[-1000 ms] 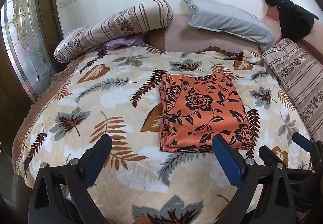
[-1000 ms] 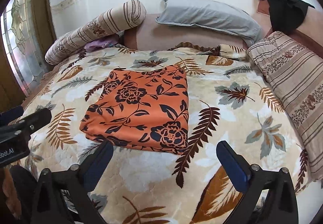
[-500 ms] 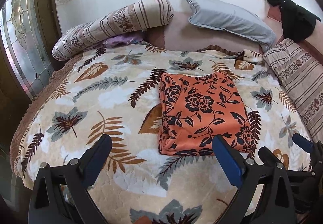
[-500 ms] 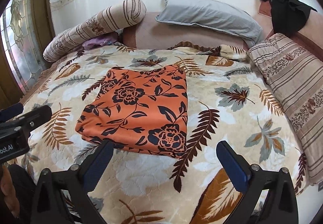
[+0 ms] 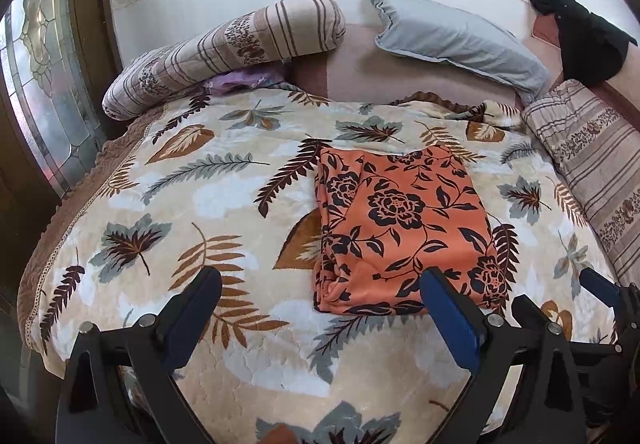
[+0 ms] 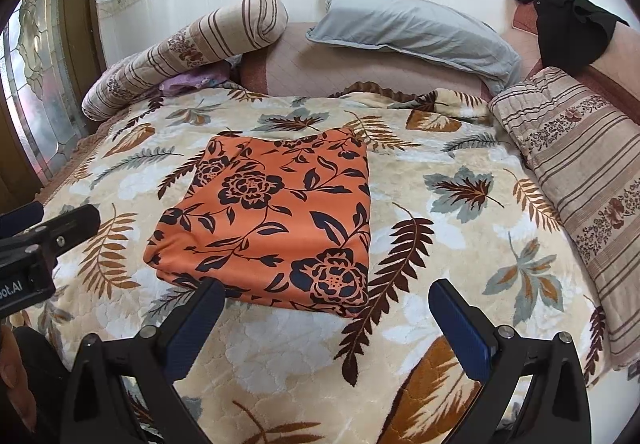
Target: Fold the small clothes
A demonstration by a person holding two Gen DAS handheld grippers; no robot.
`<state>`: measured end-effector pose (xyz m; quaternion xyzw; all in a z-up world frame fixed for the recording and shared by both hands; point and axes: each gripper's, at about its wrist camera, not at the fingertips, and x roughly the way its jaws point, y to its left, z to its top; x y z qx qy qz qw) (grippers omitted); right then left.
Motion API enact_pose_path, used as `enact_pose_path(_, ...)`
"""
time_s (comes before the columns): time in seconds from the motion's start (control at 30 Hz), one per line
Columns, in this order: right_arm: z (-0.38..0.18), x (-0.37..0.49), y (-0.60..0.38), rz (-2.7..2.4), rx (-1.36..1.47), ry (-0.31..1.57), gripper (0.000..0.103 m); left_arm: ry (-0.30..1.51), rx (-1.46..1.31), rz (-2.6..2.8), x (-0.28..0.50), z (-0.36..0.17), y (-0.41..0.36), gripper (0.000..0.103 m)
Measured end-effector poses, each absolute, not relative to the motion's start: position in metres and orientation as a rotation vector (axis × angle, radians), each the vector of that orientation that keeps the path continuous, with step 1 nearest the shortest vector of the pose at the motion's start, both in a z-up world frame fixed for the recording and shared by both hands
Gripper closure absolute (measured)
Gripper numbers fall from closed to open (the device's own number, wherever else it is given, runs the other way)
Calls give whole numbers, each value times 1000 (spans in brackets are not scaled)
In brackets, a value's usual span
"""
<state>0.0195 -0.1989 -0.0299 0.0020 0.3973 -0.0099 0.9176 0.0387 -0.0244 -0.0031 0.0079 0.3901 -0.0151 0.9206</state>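
Observation:
An orange cloth with black flowers (image 5: 400, 228) lies folded into a flat rectangle on the leaf-patterned bed blanket (image 5: 200, 204). It also shows in the right wrist view (image 6: 272, 220). My left gripper (image 5: 320, 292) is open and empty, held above the blanket in front of the cloth's near edge. My right gripper (image 6: 326, 302) is open and empty, just short of the cloth's near right corner. The right gripper shows at the right edge of the left wrist view (image 5: 604, 292). The left gripper shows at the left edge of the right wrist view (image 6: 48, 232).
A striped bolster (image 5: 224, 48) and a grey pillow (image 5: 456, 36) lie against the headboard. A striped quilt (image 6: 580, 172) runs along the right side. A black garment (image 6: 568, 28) hangs at the back right. A glass-panelled door (image 5: 44, 84) stands at the left.
Both grippers have drifted slightly, so the cloth sits a little lower and nearer in both views. The cloth itself has not moved. Both stay open.

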Motion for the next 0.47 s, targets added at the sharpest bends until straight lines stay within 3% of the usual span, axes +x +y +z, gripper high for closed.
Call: enact_pose_path(0.47, -31, 24, -202, -25, -1, 818, 0, 805, 8, -83, 50, -1, -32, 4)
